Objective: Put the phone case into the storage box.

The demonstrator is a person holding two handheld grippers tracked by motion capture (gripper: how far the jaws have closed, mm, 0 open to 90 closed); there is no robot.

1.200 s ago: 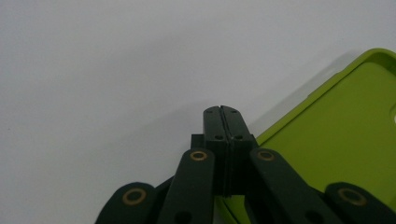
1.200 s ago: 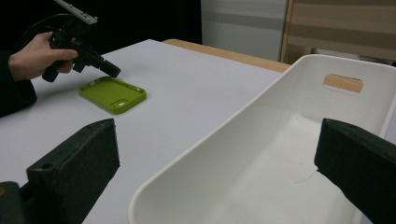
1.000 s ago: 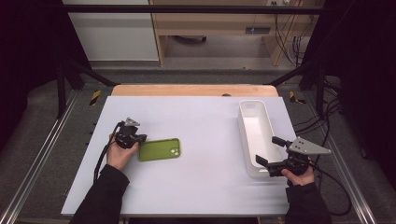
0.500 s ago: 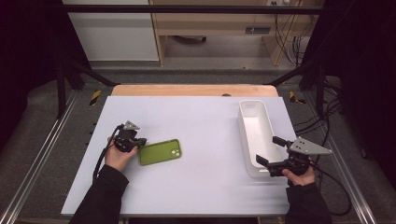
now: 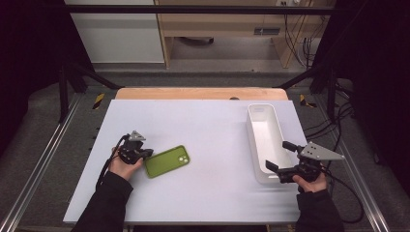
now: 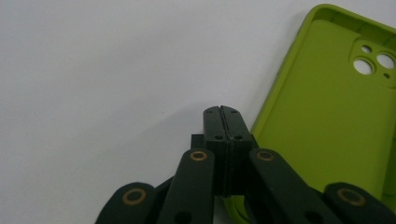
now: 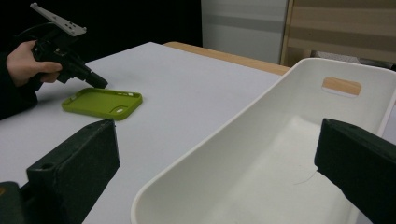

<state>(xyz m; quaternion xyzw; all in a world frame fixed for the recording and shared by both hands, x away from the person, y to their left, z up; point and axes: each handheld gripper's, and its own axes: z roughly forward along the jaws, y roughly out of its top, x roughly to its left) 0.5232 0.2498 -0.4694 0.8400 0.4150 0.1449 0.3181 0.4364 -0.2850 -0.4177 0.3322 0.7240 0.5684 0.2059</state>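
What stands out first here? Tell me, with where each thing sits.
The lime-green phone case lies open side up on the left part of the white table, with the left gripper at its near-left edge, fingers shut together. On the right stands a long white tray, its near end between the wide-open fingers of the right gripper.

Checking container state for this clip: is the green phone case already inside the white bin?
No, the green phone case lies on the table beside the left gripper, apart from the white bin.
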